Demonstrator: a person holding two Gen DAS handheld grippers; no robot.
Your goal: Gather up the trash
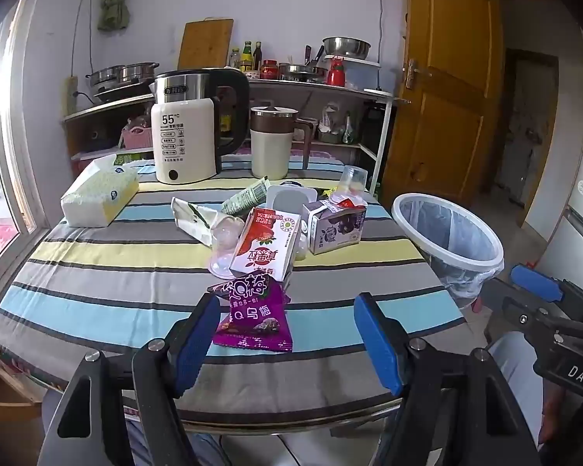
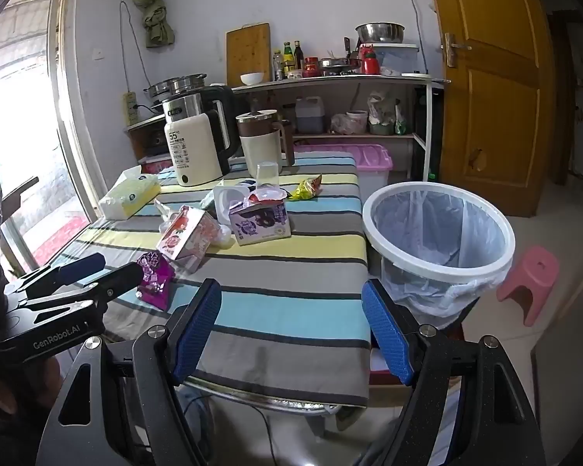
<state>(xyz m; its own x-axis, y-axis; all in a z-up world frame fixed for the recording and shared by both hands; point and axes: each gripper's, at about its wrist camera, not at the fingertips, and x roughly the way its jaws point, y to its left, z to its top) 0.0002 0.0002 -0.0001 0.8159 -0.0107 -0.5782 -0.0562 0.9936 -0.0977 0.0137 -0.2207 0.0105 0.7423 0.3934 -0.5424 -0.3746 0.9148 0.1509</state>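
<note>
Trash lies piled mid-table: a purple snack wrapper (image 1: 254, 316) (image 2: 154, 277), a red-and-white drink carton (image 1: 266, 246) (image 2: 184, 239), a purple carton (image 1: 334, 225) (image 2: 260, 221), clear plastic cups (image 1: 225, 242), a white tub (image 1: 289, 198) and a yellow wrapper (image 2: 307, 188). My left gripper (image 1: 287, 334) is open, its fingers on either side of the purple wrapper near the table's front edge. My right gripper (image 2: 291, 326) is open and empty over the table's front right corner. A white bin (image 2: 439, 233) (image 1: 449, 233) with a clear liner stands to the right of the table.
A cream kettle (image 1: 186, 132), a cream jug (image 1: 272, 143) and a tissue pack (image 1: 99, 196) stand at the back of the striped table (image 1: 109, 295). A pink stool (image 2: 530, 279) and a pink box (image 2: 365, 163) are on the floor. A yellow door (image 2: 493, 89) is behind the bin.
</note>
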